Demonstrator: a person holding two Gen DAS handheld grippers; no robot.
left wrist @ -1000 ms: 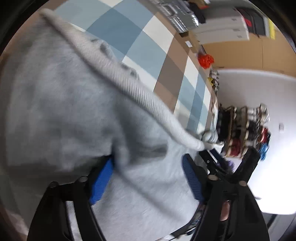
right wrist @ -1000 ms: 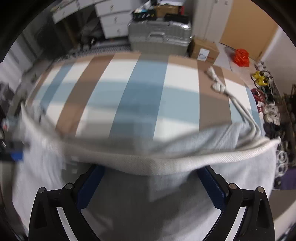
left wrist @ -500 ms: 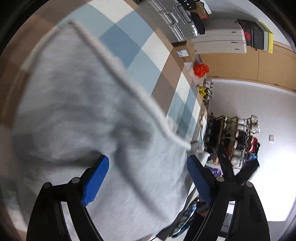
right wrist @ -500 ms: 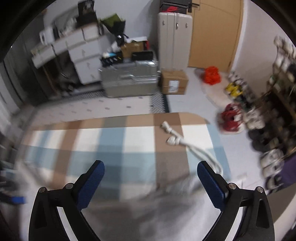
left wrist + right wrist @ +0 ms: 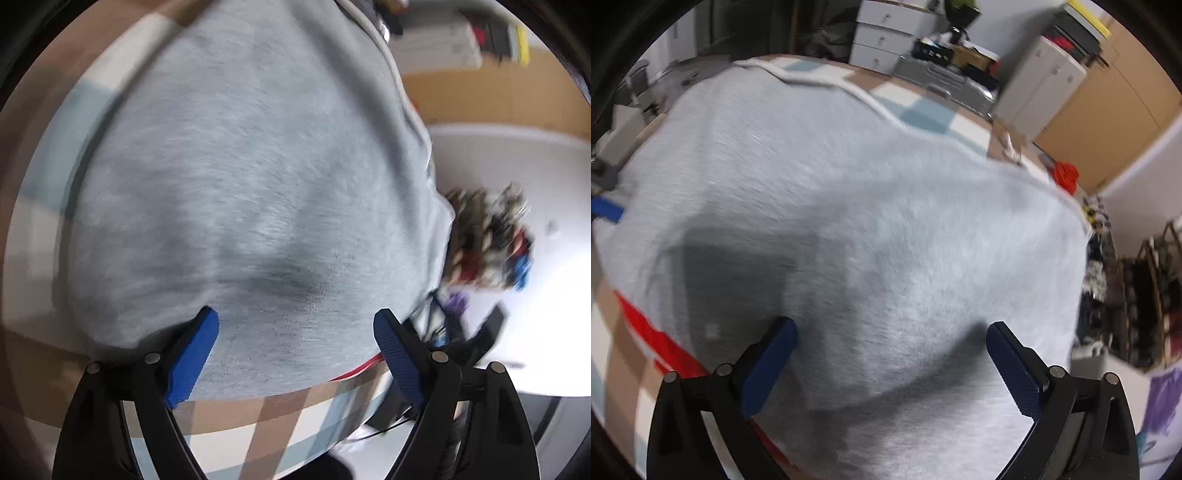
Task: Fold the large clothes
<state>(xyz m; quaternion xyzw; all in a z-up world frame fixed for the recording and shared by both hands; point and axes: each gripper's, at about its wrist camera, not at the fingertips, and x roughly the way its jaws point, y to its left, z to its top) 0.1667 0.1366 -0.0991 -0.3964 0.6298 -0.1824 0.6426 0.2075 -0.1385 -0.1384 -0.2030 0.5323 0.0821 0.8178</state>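
Note:
A large light-grey fleece garment (image 5: pixel 258 184) lies spread over the checked tablecloth (image 5: pixel 258 424) and fills most of both views. My left gripper (image 5: pixel 293 343) hangs open just over its near edge, the blue pads wide apart and the cloth below them. My right gripper (image 5: pixel 892 365) is open too, above the grey garment (image 5: pixel 868 221), with nothing pinched. The garment's ribbed hem (image 5: pixel 820 79) runs along its far side, and a white drawstring (image 5: pixel 1008 142) lies beyond it. A red strip (image 5: pixel 653 332) shows under the garment's left edge. A blue pad of the left gripper's fingers (image 5: pixel 604 208) peeks in at far left.
The table's near edge (image 5: pixel 332 435) lies just under the left gripper. A shoe rack (image 5: pixel 1145 295) stands on the floor to the right. Behind the table are a silver suitcase (image 5: pixel 945 81), a white cabinet (image 5: pixel 1038 85), white drawers (image 5: pixel 886 37) and a red object (image 5: pixel 1065 175).
Both grippers have drawn back toward the near side of the garment. The right view, which showed bare tablecloth and the room, is now filled with grey cloth. The hem now lies far off.

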